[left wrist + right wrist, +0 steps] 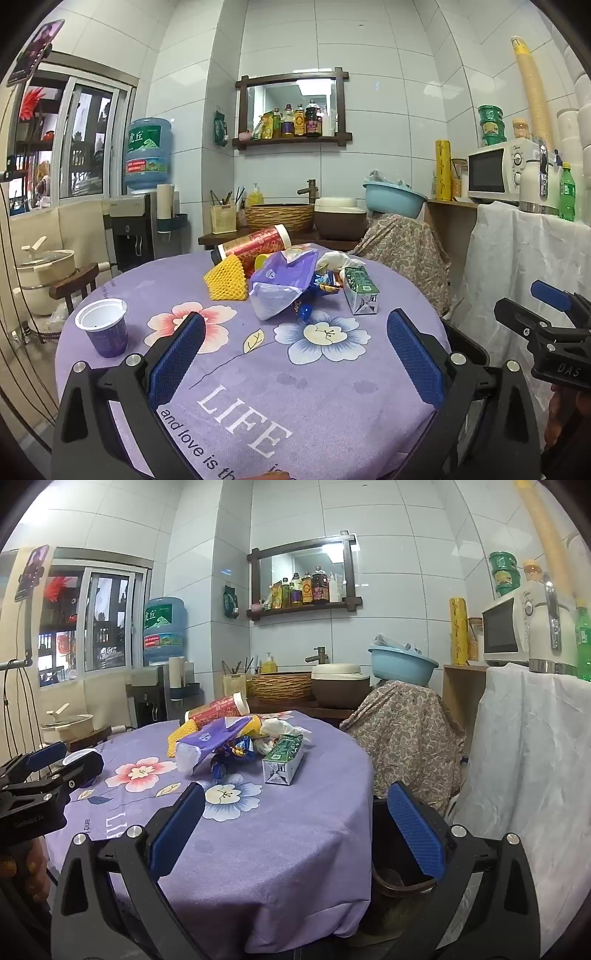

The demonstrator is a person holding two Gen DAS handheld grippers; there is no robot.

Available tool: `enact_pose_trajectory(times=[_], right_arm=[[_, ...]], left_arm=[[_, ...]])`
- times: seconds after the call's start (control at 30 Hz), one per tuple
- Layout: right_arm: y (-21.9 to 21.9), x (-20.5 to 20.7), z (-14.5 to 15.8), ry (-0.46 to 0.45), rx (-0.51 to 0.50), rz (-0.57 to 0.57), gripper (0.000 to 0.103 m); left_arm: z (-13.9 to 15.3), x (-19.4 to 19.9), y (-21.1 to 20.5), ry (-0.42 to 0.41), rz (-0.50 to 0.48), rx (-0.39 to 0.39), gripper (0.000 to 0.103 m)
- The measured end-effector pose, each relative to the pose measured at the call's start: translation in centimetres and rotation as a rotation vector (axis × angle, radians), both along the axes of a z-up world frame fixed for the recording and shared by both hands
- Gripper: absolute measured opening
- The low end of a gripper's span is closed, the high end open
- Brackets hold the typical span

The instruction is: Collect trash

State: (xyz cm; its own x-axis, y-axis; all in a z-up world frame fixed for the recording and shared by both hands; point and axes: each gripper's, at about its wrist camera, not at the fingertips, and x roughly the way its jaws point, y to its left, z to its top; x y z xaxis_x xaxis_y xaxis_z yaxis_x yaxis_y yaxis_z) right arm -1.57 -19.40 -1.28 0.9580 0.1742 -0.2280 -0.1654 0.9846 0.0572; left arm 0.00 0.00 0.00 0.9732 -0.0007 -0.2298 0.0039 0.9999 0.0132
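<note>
Both grippers are hovering at the near edge of the round table [332, 424], nothing between the pads. Left gripper [295, 356] is standing with jaws wide, over the purple floral tablecloth near the "LIFE" print. Right gripper [295, 834] is likewise spread wide, sitting at the table's right edge, half over the cloth and half over a dark stool [399, 882] beside the table. Each gripper is showing up at the side of the other's view.

On the table, left of centre and apart from the rest, a purple yogurt cup [103, 326] is standing upright and open. The trash pile is sitting at the table's middle to far side: a purple-and-white plastic bag [280, 284], crumpled blue snack wrappers [325, 284] touching it, a green-and-white drink carton [360, 290] lying on its side at the pile's right, a yellow foam fruit net [226, 280] at the pile's left. Behind those a red cylindrical canister [255, 243] is lying tilted, with a white crumpled glove or tissue [334, 260] next to it; cannot tell which.

Past the table: a woven basin [279, 216] under a tap, a water dispenser [136, 225] to the table's far left, a microwave [498, 173] to its far right.
</note>
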Motion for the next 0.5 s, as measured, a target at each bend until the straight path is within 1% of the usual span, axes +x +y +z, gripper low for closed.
enact_pose_trajectory(times=[0.5], right_arm=[[-0.24,-0.12,-0.23,0.007,0.007,0.001,0.098]], left_arm=[[0.04,0.00,0.03,-0.002,0.001,0.001,0.098]])
